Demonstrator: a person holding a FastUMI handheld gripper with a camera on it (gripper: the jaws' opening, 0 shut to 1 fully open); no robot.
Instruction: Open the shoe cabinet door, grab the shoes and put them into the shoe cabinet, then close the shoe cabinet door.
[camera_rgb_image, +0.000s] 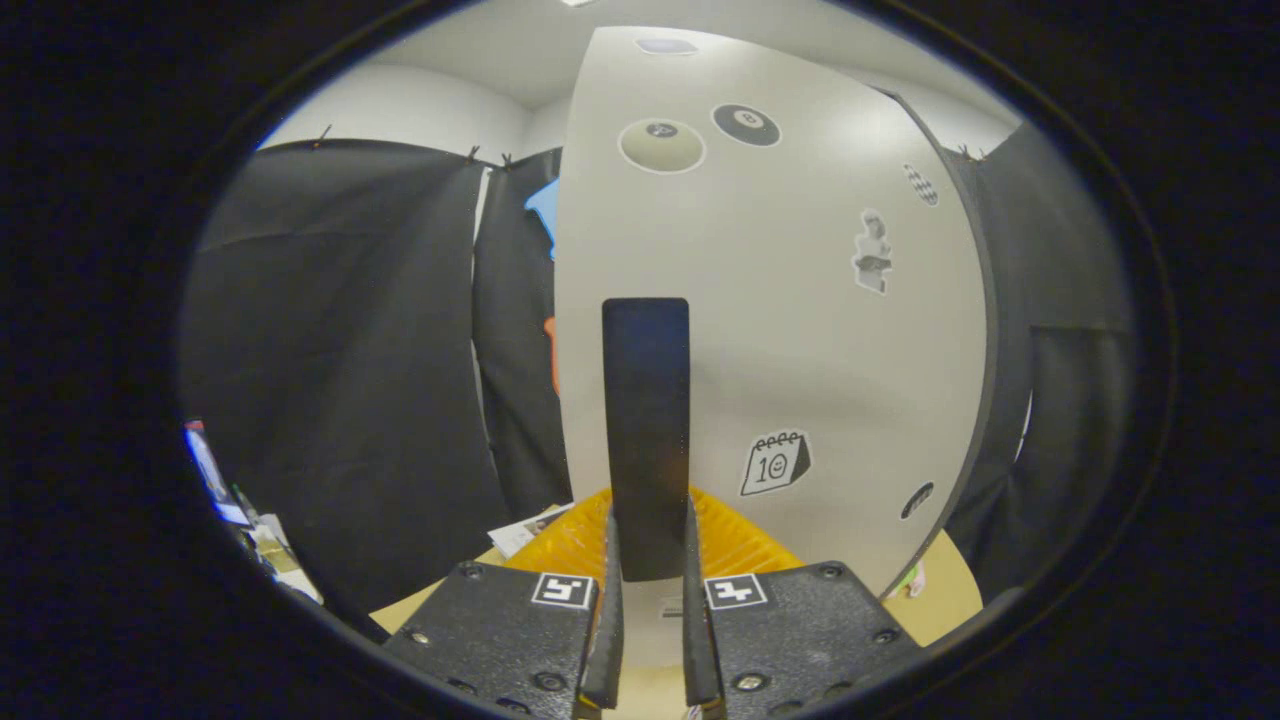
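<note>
One dark handle (646, 420) stands upright on the white cabinet door (800, 330), dead ahead of me. My gripper (648, 600) is nearly closed on the handle's lower end, both fingers pressing its sides. Stickers dot the door. Something orange (730, 545) sits just below the door, on the tan table (945, 600).

hand-held gripper (648, 560) | fingers (607, 620) upright, nearly closed; both pressing the handle (646, 430)
</note>
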